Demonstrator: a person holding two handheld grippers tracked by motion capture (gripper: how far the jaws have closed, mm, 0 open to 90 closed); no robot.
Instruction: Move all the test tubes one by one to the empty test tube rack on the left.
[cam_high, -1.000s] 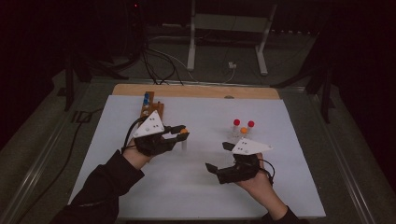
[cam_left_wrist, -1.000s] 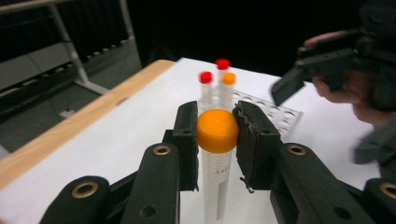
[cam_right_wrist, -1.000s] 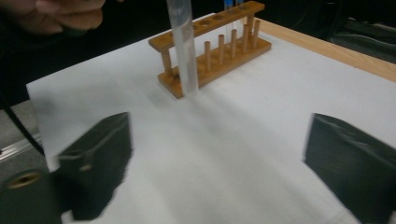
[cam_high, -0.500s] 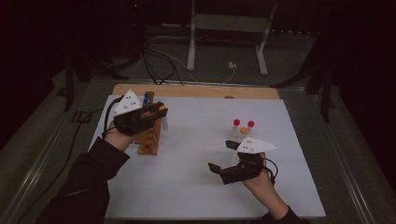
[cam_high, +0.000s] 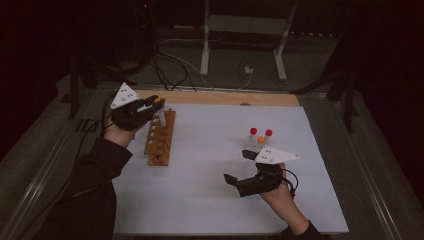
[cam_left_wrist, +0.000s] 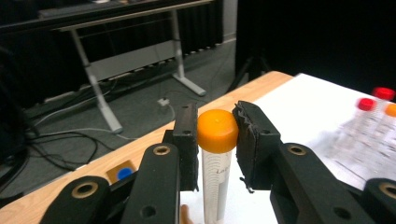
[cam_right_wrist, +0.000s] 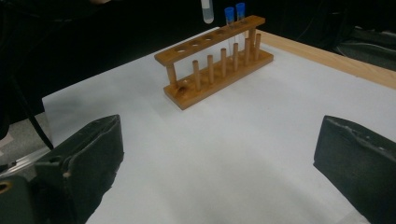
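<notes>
Left gripper view: orange-capped tube (cam_left_wrist: 217, 154) clamped upright by the left gripper (cam_left_wrist: 215, 140), carried within the last second from mid-sheet to above the wooden rack (cam_high: 160, 137) (insertion looks next), right gripper (cam_high: 239, 171) gaping idle near the remaining tubes (cam_high: 260, 136), white sheet (cam_high: 210, 200), dark room.

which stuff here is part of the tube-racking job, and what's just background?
In the job:
- orange-capped tube, clamped in left gripper
- wooden rack
- capped tubes waiting on the sheet
- right gripper, open

Lying about:
- table frame
- floor cables
</notes>
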